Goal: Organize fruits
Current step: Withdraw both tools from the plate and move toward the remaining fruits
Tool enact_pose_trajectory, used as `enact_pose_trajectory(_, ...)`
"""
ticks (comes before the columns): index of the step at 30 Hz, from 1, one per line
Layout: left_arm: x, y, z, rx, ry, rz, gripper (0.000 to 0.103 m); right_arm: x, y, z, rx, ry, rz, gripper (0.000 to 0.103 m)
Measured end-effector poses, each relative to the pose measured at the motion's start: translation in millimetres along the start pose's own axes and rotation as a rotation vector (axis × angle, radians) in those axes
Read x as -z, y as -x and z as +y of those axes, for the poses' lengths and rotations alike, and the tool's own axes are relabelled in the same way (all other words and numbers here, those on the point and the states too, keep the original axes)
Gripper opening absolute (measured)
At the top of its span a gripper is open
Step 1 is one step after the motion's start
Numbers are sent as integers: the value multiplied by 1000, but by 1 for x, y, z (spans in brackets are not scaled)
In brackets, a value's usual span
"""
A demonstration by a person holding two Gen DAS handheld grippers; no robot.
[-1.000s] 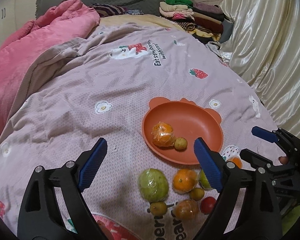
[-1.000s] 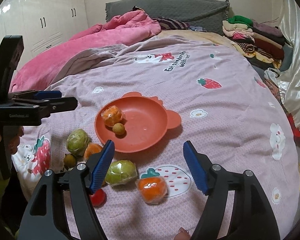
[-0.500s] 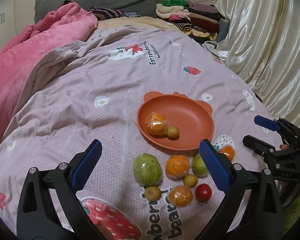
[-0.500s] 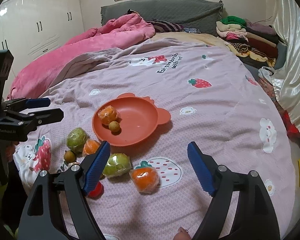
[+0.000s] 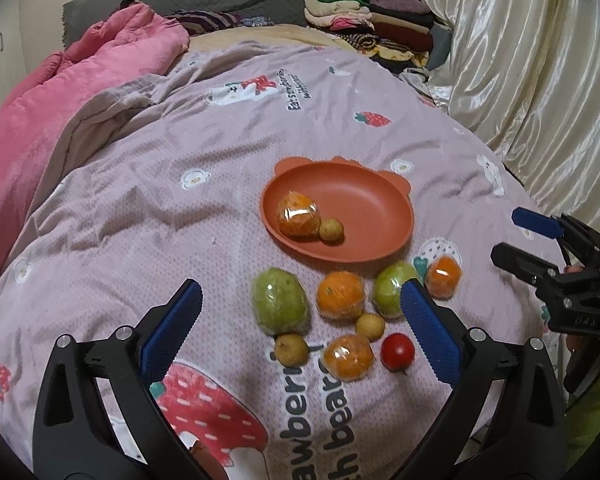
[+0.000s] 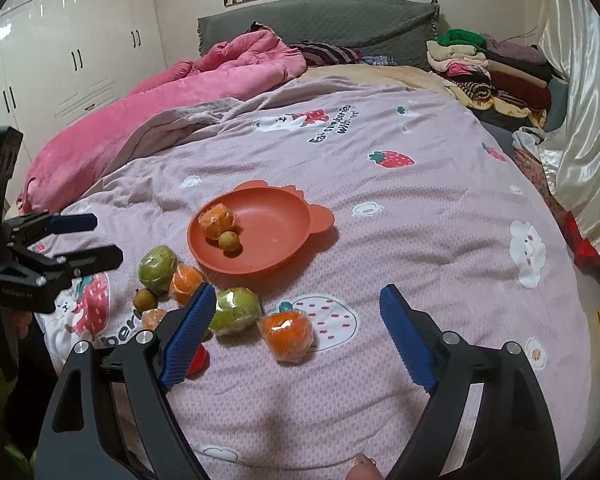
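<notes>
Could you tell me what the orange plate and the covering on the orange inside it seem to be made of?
The orange plate looks like matte moulded plastic or silicone: even colour, soft rounded rim with ear-shaped tabs, no glaze shine. The orange in it appears wrapped in thin clear plastic film, judging by the crinkled bright glare on its top.

Bed (image 6: 420,208) with grey headboard (image 6: 320,24) (white wardrobe (image 6: 60,48) beside)
</notes>
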State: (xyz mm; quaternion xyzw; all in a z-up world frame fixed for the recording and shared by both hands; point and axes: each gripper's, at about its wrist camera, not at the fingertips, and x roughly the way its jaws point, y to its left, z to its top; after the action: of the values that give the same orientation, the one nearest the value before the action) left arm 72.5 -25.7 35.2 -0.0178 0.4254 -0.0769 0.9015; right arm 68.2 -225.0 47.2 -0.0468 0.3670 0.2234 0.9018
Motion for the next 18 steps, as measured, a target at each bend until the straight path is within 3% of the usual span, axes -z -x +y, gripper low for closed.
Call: enact_pose_trajectory(18,35,-4,-17,-20,-56,70,93,17,5,-3,-15,-15,7,84)
